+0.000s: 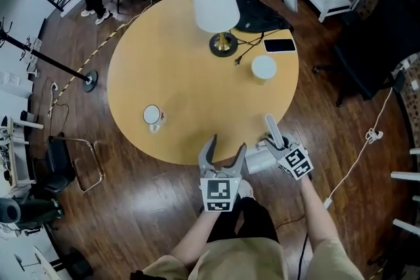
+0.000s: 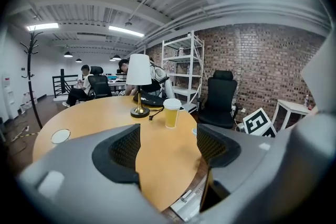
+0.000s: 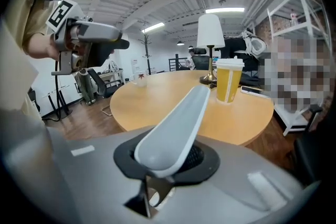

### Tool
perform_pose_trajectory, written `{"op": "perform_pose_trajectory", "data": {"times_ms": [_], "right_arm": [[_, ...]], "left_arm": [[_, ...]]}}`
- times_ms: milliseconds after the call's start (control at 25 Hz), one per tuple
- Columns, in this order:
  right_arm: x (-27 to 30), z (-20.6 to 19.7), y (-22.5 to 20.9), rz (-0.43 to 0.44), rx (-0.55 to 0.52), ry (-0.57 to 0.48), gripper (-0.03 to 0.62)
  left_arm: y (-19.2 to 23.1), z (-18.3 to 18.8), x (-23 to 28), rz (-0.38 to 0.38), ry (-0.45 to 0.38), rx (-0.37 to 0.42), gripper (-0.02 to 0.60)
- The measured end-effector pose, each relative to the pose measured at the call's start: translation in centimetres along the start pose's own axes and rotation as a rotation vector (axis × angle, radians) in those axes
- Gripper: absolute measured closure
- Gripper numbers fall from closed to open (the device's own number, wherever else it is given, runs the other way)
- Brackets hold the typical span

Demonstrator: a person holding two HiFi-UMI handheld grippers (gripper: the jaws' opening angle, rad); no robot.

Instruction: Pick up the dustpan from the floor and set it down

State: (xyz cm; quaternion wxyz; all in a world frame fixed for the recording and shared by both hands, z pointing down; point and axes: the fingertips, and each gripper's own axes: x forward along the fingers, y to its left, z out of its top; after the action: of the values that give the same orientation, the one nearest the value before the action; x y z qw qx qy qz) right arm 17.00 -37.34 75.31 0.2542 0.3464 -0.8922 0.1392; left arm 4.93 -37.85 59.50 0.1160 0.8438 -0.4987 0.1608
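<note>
The dustpan is pale grey. Its pan [image 1: 256, 158] hangs just off the near edge of the round wooden table [image 1: 190, 82], and its long handle [image 1: 273, 130] sticks up over the table edge. My right gripper [image 1: 276, 147] is shut on that handle. In the right gripper view the handle [image 3: 181, 118] juts forward out of the closed jaws of the right gripper [image 3: 169, 159]. My left gripper [image 1: 227, 144] is just left of the dustpan at the table edge. It stands open, and in the left gripper view nothing is between the fingers of the left gripper [image 2: 168, 147].
On the table are a white-shaded lamp [image 1: 215, 3], a paper cup of yellow drink [image 1: 264, 67], a phone [image 1: 279, 45] and a small glass [image 1: 153, 116]. A black office chair [image 1: 374, 49] stands to the right, a metal-framed chair [image 1: 65, 164] to the left. People sit beyond the table.
</note>
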Motion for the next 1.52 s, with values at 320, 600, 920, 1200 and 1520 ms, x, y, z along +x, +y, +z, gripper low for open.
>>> {"op": "perform_pose_trajectory", "data": {"times_ms": [320, 600, 920, 1200, 1520], "right_arm": [[2.1, 1.4, -1.8, 0.005, 0.175, -0.124, 0.455], [2.8, 1.2, -2.9, -0.009, 0.206, -0.138, 0.288], [1.7, -0.1, -5.1, -0.093, 0.222, -0.139, 0.198], [-3.1, 1.1, -5.9, -0.222, 0.257, -0.223, 0.180], [-11.1, 11.8, 0.2, -0.307, 0.242, -0.437, 0.166]], "left_arm": [[0.9, -0.8, 0.5, 0.023, 0.018, -0.029, 0.267], [1.5, -0.2, -0.2, 0.049, 0.009, -0.024, 0.267], [2.1, -0.8, -0.8, 0.073, 0.010, -0.031, 0.267], [2.4, 0.0, -2.3, 0.090, -0.016, -0.032, 0.267], [4.6, 3.6, -7.3, 0.150, -0.113, -0.021, 0.267]]}}
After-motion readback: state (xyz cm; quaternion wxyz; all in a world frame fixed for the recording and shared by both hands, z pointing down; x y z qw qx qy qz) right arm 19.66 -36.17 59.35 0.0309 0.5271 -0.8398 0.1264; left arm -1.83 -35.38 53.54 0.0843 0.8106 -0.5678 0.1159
